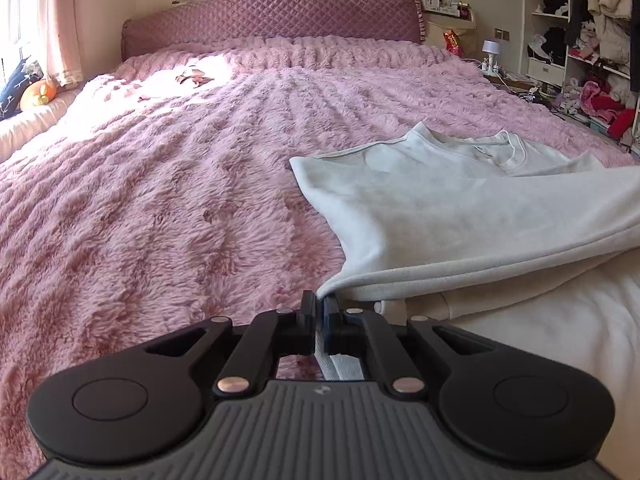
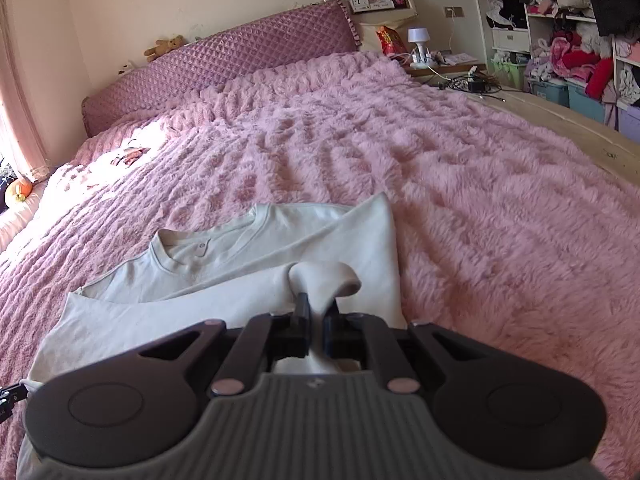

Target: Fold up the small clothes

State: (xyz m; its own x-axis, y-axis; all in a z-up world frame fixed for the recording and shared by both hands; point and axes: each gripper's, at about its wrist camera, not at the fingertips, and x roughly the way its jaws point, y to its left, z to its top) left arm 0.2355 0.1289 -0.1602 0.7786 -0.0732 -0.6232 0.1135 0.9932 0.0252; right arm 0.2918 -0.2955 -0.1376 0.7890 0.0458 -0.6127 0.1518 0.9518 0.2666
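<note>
White sweatshirt [image 2: 224,280] lies on the pink fluffy bedspread [image 1: 160,200], collar toward the headboard [image 1: 272,20], its lower part lifted; soft, light and limp, it likely sags between holds, so the hem corners suit gripping. Left gripper [image 1: 319,304] pinches one hem corner, right gripper [image 2: 316,312] pinches bunched fabric. Nothing obstructs; the plush pile may drag.

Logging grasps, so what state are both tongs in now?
Left tongs: closed on the white shirt's hem.
Right tongs: closed on the same shirt.
</note>
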